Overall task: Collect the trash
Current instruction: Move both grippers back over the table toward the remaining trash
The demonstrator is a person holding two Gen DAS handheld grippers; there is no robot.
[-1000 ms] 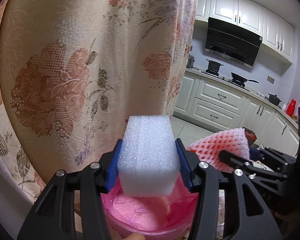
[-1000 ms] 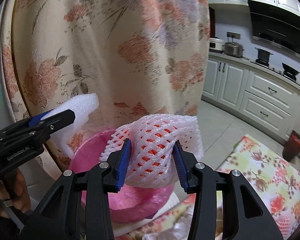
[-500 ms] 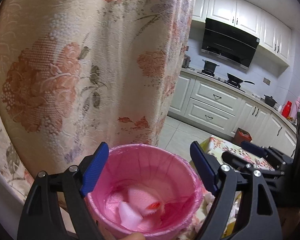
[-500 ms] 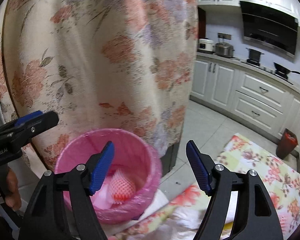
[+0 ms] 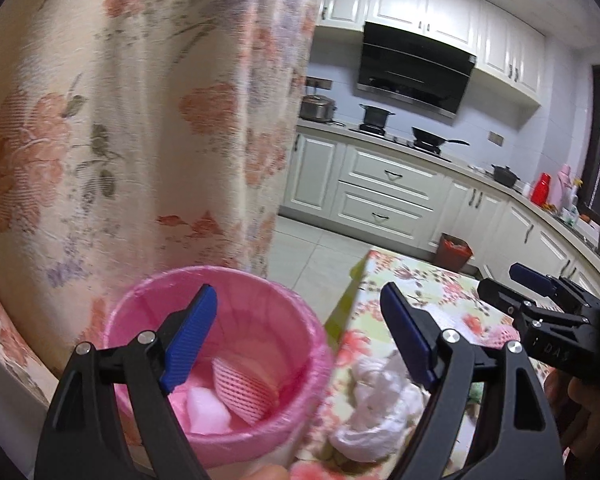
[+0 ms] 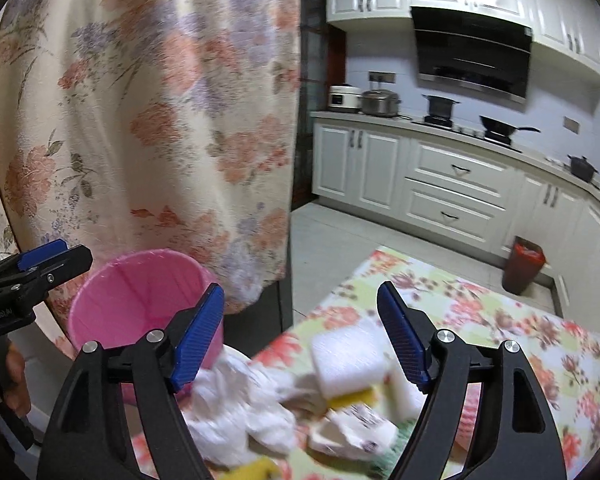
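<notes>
The left gripper [image 5: 298,338] points slightly downward with its ribbed blue pads spread wide and nothing between them. Its left finger reaches over a pink bin [image 5: 220,364], a round bucket lined with a thin pink plastic bag; its right finger hangs over the edge of the counter [image 5: 428,292], which is covered in a floral cloth.

Inside the bin lie 2 pieces of trash: a pink foam fruit net [image 5: 242,390] with a diamond mesh, and a smooth white foam block [image 5: 208,412] beside it.

The right gripper [image 6: 300,330] also tilts down, its jaws opening, with nothing pressed between the pads. Below it on the counter sit crumpled white plastic [image 6: 236,404], a soft white foam cube [image 6: 346,356] and a yellow sponge piece [image 6: 350,400], all blurred by motion. More items at the near edge are cut off and hard to identify.

A floral curtain [image 6: 148,112] hangs behind the bin. White kitchen cabinets [image 6: 452,188] stand far behind. Part of a hand [image 6: 14,380] grips the left gripper's handle at the frame's left edge.
</notes>
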